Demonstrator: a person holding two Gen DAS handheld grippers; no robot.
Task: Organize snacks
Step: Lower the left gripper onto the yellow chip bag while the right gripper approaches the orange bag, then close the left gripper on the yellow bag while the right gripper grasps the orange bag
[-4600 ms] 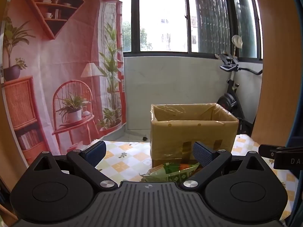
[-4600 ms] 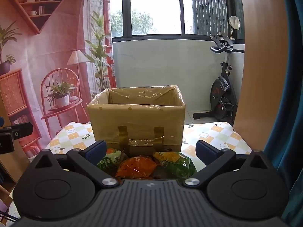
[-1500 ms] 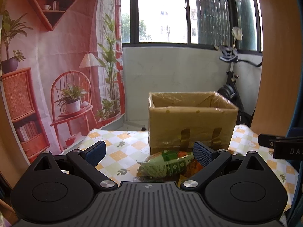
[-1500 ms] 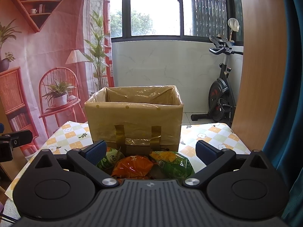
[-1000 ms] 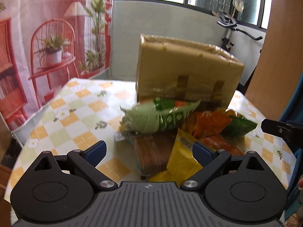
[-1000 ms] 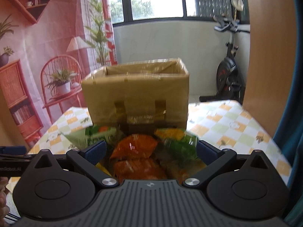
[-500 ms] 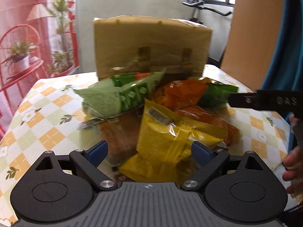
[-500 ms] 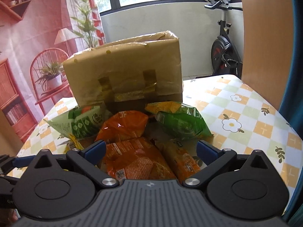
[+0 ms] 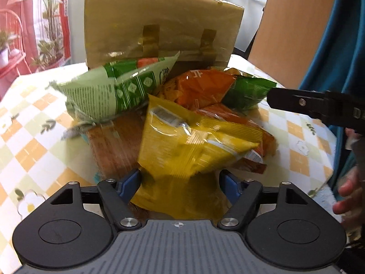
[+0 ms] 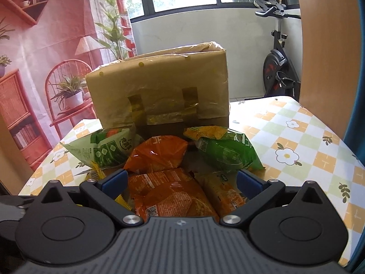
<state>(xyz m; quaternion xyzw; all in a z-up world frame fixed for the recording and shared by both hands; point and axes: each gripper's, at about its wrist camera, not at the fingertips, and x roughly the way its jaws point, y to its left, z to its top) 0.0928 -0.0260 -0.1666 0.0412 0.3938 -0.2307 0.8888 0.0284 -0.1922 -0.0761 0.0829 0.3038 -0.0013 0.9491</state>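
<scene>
The left gripper is closing its jaws around the near end of the yellow snack bag; the left pad already touches the bag, the right pad stands just clear. The bag lies atop the snack pile in front of the cardboard box. A crinkly, air-filled bag could squirt out or fold, and lifting may drag the brown packet beneath it. The right gripper hangs unclenched over the orange bag, holding nothing. Half a second ago the left jaws stood wider and farther from the bag.
</scene>
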